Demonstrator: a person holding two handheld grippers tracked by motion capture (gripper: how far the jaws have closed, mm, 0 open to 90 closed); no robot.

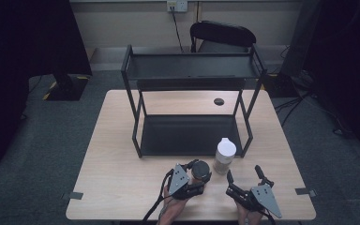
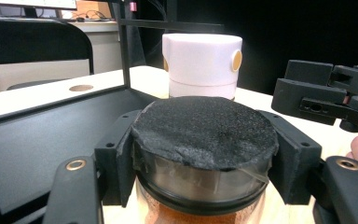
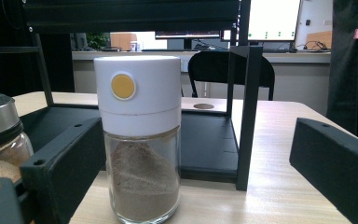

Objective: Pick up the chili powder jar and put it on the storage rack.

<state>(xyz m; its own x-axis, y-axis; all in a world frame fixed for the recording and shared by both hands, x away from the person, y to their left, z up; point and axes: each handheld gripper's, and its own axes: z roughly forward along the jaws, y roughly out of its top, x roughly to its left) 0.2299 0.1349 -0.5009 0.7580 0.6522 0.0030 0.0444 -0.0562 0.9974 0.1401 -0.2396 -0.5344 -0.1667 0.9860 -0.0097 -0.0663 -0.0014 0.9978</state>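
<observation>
Dark-lidded glass jar (image 1: 200,170) with orange-brown powder stands upright near the desk's front edge, just left of the white-capped jar (image 1: 225,156) of brown powder.

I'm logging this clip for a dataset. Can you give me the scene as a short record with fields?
setting: wooden table with a black two-tier rack
left gripper: fingers shut on the dark-lidded jar
right gripper: open, holding nothing
white-capped shaker: upright on the table, in front of the rack, beside the jar
shaker contents: brown powder
</observation>
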